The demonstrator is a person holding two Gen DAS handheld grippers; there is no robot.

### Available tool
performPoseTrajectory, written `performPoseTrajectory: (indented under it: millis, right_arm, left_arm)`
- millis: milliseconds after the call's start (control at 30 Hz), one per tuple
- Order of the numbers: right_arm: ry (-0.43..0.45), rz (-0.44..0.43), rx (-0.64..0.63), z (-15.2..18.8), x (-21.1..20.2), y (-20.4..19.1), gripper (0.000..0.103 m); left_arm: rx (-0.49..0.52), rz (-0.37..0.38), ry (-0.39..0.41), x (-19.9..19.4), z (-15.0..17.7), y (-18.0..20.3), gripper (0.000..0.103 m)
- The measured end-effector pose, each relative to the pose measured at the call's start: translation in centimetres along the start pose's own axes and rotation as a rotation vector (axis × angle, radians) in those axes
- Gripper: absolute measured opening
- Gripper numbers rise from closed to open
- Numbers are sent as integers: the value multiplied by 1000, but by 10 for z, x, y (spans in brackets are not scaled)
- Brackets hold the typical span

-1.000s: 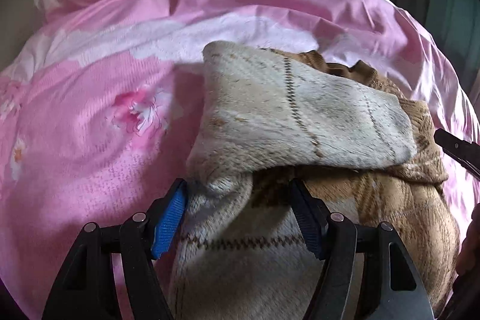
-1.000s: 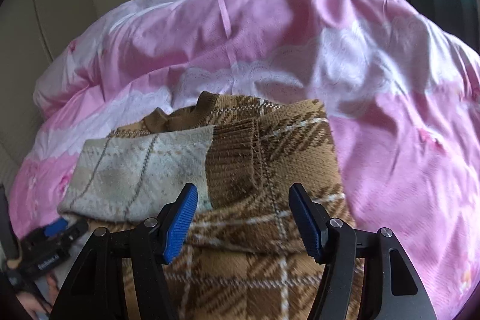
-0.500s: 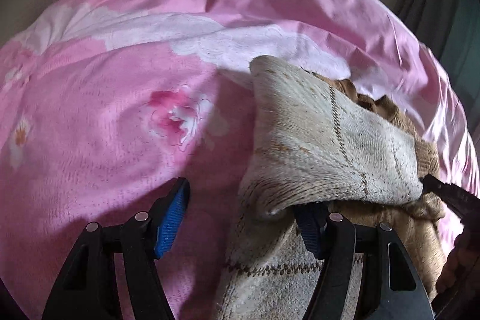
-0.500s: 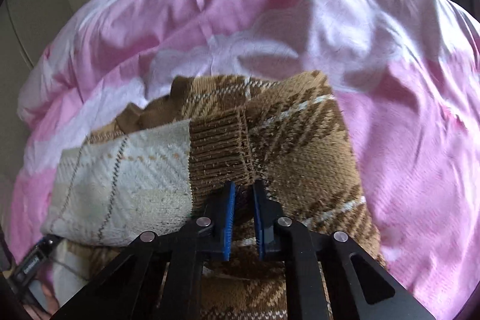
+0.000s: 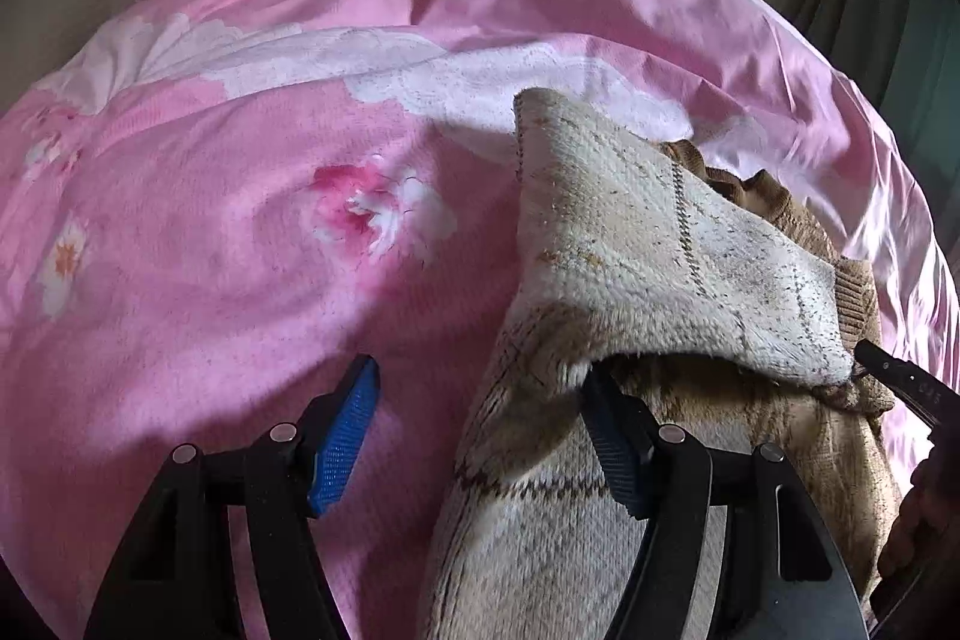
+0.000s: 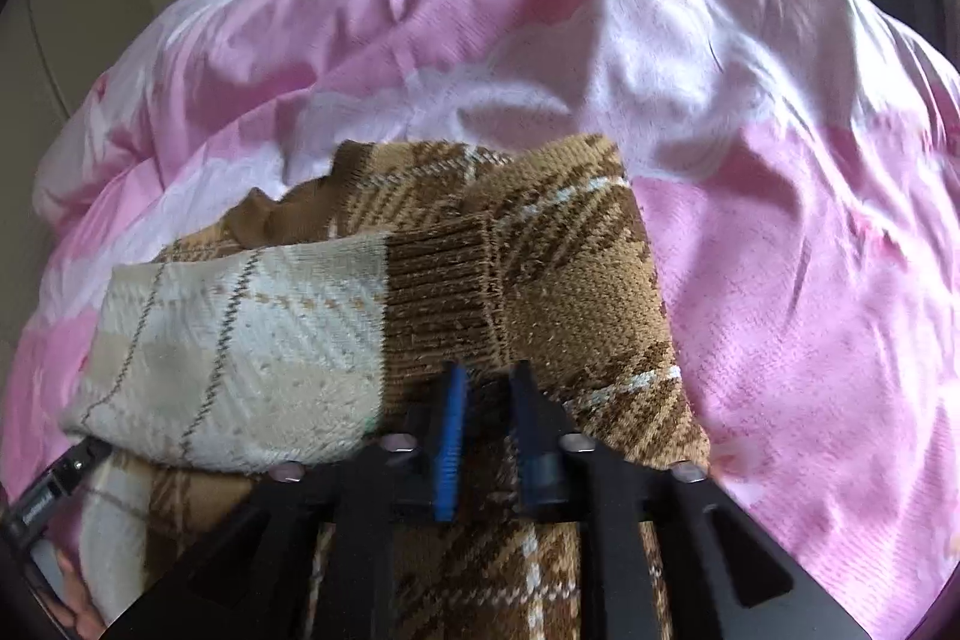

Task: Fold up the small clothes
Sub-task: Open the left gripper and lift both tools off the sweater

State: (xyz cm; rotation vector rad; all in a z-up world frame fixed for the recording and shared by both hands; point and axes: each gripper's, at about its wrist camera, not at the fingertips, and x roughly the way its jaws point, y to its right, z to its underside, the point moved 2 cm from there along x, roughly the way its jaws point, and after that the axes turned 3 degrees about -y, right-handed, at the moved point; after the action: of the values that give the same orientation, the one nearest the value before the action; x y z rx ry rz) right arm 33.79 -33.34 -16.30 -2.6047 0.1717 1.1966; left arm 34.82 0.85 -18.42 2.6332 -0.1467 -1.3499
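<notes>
On the pink bedcover: a folded knit sweater with one gripper at each side of it.
Left gripper (image 5: 480, 430): jaws wide and holding nothing; the blue-padded left finger stands over bare bedcover beside the sweater, the right finger is tucked under the sweater's cream fold.
Right gripper (image 6: 489, 430): jaws narrow and opening, with a ridge of brown knit between the pads; whether the pads press on it cannot be told.
Sweater (image 6: 540, 292): brown plaid, lying on the bedcover; a cream sleeve panel (image 5: 648, 244) is folded across it, ending in a brown ribbed cuff (image 6: 444, 298) just beyond the right gripper.
Collar (image 6: 276, 214): plain brown, at the sweater's far edge.
Bedcover (image 5: 240, 250): pink with white bands and a flower print, rumpled, spreading round the sweater on all sides.
Hand (image 5: 918, 514): partly seen at the sweater's right edge in the left wrist view.
</notes>
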Motion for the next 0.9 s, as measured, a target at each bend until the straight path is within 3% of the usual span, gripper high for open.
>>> performPoseTrajectory:
  millis: [67, 233, 500, 633, 800, 900]
  right_arm:
    - [29, 18, -14, 2, -16, -1, 55]
    - [63, -12, -39, 13, -55, -5, 55]
    - [139, -13, -57, 46, -111, 1, 55]
    - [127, -12, 20, 78, -135, 16, 55]
    - [159, 31, -11, 121, -159, 24, 55]
    - [130, 19, 13, 146, -166, 33, 55]
  left_arm:
    - [-13, -18, 10, -6, 1, -6, 68]
    - [-17, -42, 24, -16, 5, -8, 68]
    - [25, 16, 23, -54, 30, 12, 66]
    - [27, -7, 60, -85, 63, 12, 66]
    - [31, -48, 78, -115, 116, 5, 66]
    - [41, -85, 124, -133, 142, 0, 66]
